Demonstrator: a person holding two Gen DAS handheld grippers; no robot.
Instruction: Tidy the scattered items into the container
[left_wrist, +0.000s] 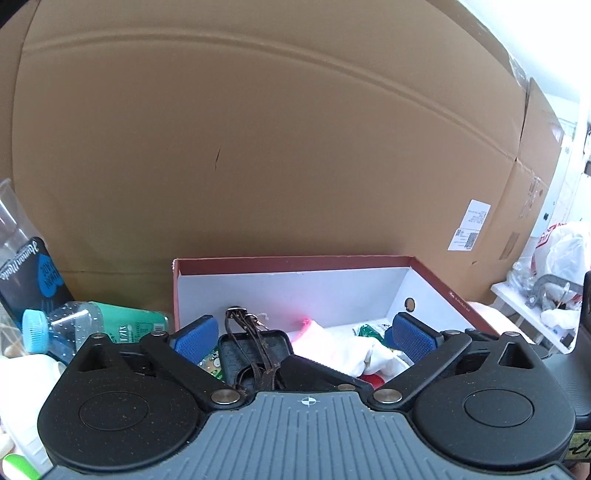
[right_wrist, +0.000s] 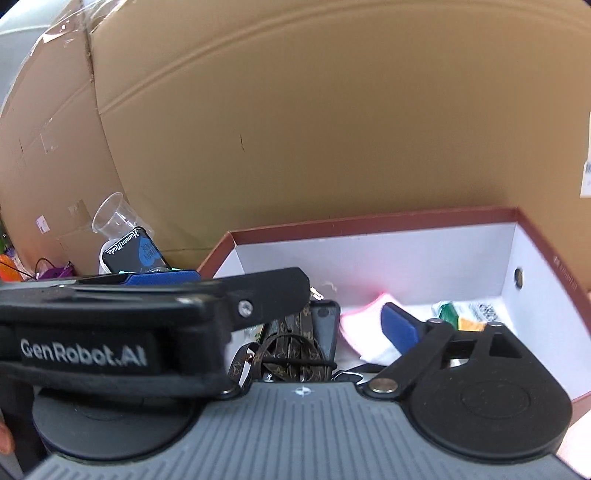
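Note:
A red-brown shoebox (left_wrist: 295, 260) with a white inside stands against the cardboard; it also shows in the right wrist view (right_wrist: 369, 221). In it lie a dark phone case (left_wrist: 240, 350) wrapped in a brown patterned strap (right_wrist: 291, 350), a pink-and-white cloth (left_wrist: 343, 350) and a green packet (right_wrist: 448, 312). My left gripper (left_wrist: 303, 336) hangs open over the box, blue pads wide apart, the case and strap below the gap untouched. My right gripper (right_wrist: 301, 328) is open too; only its right pad (right_wrist: 400, 326) shows, since the left gripper's black body (right_wrist: 110, 325) crosses in front.
A large cardboard wall (left_wrist: 258, 147) rises right behind the box. Left of the box lie a blue-capped water bottle (left_wrist: 55, 328), a green can (left_wrist: 125, 321), a black packet (left_wrist: 33, 273) and a clear cup (right_wrist: 110, 218). A white shelf with plastic bags (left_wrist: 535, 314) stands at right.

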